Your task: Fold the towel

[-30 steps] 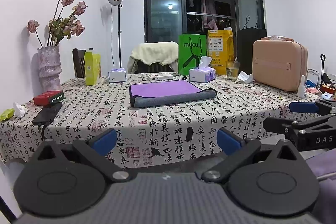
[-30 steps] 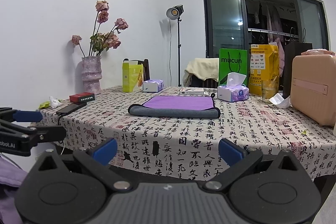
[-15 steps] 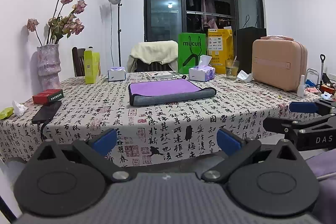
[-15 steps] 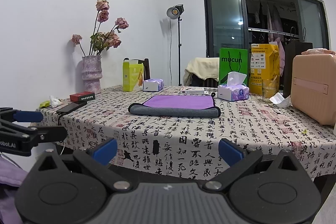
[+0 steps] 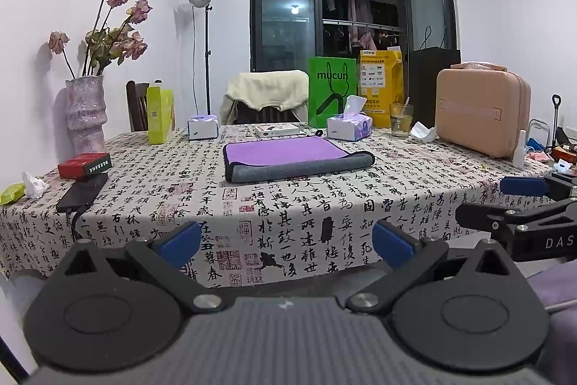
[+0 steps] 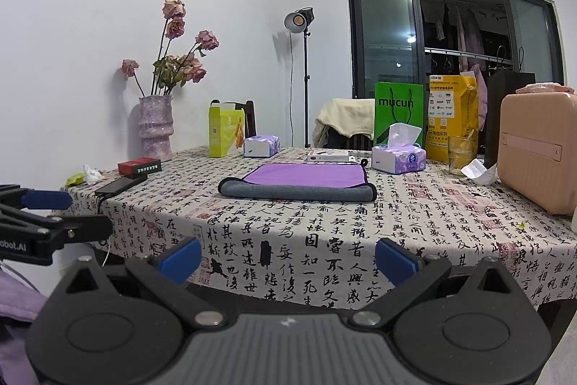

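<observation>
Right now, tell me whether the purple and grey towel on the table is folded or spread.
Folded: the purple and grey towel lies flat, its grey side rolled over as a doubled front edge.

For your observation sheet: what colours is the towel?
Purple on top, grey folded edge on the towel; clearest in the right wrist view.

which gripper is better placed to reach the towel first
Neither clearly. Left gripper and right gripper both hang open before the table edge, short of the towel. Left faces its left corner; right faces its right end.
</observation>
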### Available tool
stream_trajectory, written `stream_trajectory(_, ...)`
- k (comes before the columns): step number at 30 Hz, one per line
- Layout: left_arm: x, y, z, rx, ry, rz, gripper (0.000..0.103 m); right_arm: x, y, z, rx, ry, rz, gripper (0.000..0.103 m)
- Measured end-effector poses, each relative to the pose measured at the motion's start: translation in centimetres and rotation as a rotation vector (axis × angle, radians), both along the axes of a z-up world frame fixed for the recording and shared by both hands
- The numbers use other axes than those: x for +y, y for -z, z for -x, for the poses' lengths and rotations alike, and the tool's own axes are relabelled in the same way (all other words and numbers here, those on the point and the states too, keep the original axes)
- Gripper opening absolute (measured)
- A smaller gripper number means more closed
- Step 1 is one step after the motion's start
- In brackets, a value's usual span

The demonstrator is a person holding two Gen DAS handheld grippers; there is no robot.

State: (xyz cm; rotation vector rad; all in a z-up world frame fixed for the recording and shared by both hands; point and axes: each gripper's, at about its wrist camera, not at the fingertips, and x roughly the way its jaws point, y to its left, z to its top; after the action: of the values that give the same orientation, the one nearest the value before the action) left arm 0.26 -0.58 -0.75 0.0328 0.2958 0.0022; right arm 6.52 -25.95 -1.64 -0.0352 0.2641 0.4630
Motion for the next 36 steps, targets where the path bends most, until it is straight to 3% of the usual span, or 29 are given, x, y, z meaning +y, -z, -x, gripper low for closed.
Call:
stream_trajectory(23,0.9,-0.5,-1.8,-0.011,-0.019,0.003,0.103,0.0,0.2,-1.1,-0.013,0.018,0.026,0.103)
stream_trajectory(36,3.5,0.8,-7.1,0.013,-0.088,0.016,0.103,-0.2,1.4,-7.0,0.012,0.044,0.077,0.103)
